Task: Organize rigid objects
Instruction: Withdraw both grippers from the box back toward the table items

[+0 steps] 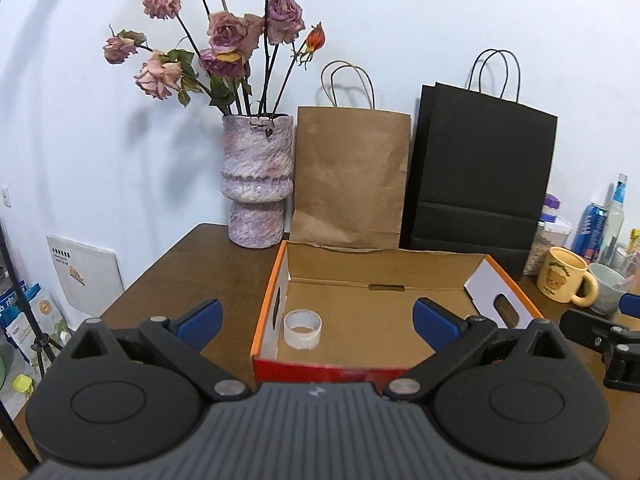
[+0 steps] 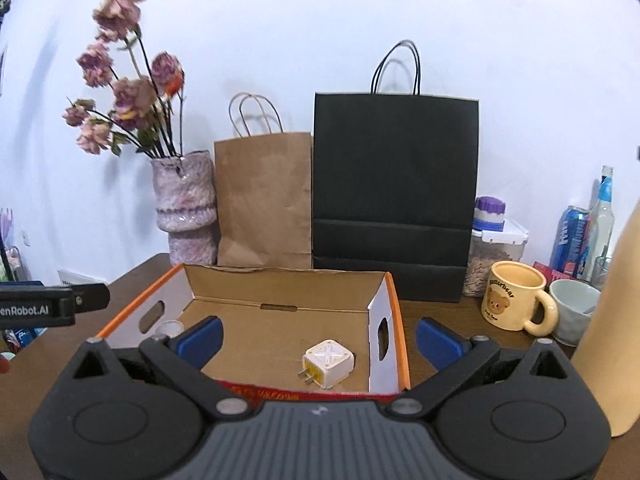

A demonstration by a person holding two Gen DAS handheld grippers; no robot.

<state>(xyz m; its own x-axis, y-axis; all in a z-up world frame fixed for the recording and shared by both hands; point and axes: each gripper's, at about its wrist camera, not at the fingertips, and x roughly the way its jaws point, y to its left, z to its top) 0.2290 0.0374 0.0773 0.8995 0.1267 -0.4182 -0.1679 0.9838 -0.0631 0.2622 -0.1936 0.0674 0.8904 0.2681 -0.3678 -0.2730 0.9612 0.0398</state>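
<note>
left wrist: near, faces box (image 1: 384, 304) front-left | right wrist: front-right, seemingly level | shared: box

A dark brown wooden table (image 1: 208, 276) fills the lower half of both views. At frame centre an open cardboard box (image 1: 400, 258) sits on it. Behind, along the wall, stand a mottled vase (image 1: 258, 182), a brown paper bag (image 1: 352, 176) and a black paper bag (image 1: 480, 172). At right are a yellow bear mug (image 2: 514, 300), a pale cup (image 2: 572, 308), a clear container (image 2: 496, 252), a blue can (image 2: 570, 240) and a glass bottle (image 2: 602, 220).
</note>
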